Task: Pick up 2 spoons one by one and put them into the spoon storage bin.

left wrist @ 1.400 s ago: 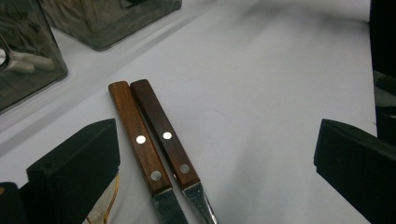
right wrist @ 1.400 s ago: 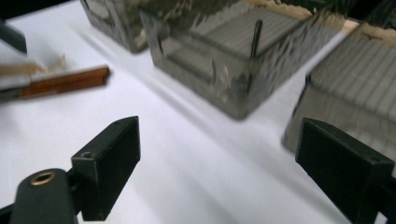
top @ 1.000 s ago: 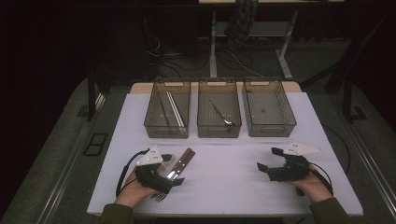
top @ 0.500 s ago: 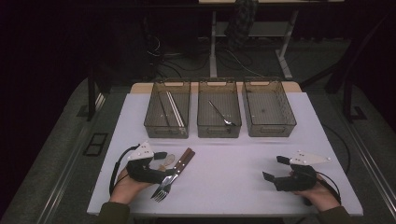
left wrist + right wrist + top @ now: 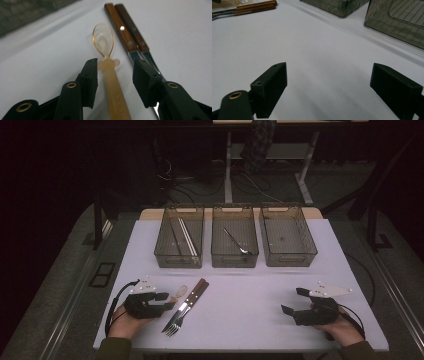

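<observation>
I had my left gripper (image 5: 115, 75) low over the near left of the table (image 5: 250, 290), jaws partly open and set either side of the spoon (image 5: 107, 62). The spoon lay flat, its clear bowl pointing away from me, its handle running back between the jaws, touching neither. Just right of it lay the knife (image 5: 121, 27) and fork (image 5: 133, 30), wooden handles side by side.

To do this well, I judged I should close squarely on the handle's neck and keep my right jaw off the knife blade, which sat very close. A thin plastic handle could slip or tilt, so a slow, centred squeeze seemed best.

My right gripper (image 5: 337, 85) rested wide open over bare table at the near right. Three bins (image 5: 235, 237) stood at the far side.
</observation>
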Demonstrator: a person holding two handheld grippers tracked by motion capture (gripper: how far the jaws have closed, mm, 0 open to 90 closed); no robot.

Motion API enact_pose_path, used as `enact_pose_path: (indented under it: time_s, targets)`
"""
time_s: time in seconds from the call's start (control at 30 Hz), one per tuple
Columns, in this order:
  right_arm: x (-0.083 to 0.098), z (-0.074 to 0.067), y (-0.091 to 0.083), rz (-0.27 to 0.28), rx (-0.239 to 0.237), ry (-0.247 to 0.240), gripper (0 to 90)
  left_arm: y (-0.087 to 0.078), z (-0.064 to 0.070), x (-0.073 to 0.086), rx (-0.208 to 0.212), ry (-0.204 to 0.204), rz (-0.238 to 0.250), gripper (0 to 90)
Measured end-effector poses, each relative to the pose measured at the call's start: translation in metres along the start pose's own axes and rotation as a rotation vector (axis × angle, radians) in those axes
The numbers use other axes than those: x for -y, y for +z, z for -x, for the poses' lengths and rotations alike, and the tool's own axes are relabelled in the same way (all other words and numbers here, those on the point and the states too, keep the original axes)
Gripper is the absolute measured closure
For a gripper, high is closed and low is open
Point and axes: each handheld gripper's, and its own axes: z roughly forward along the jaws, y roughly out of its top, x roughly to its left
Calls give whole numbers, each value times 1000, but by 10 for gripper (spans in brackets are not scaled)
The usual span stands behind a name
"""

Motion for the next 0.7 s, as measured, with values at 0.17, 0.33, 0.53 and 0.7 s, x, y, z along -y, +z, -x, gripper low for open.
enact_pose_path:
  time_s: [0.17,0.33,0.53,0.7]
  targets:
    - [0,-1,1,-12,6,-13,138,3,0,1,-1,-17,-33,586]
    - [0,-1,1,-16,8,-15,138,5,2,1,-2,9,-58,642]
    - [0,-2,2,-19,5,-22,138,7,5,0,-42,16,-75,729]
    - [0,-2,2,-21,6,-29,138,8,5,-3,-51,25,-91,761]
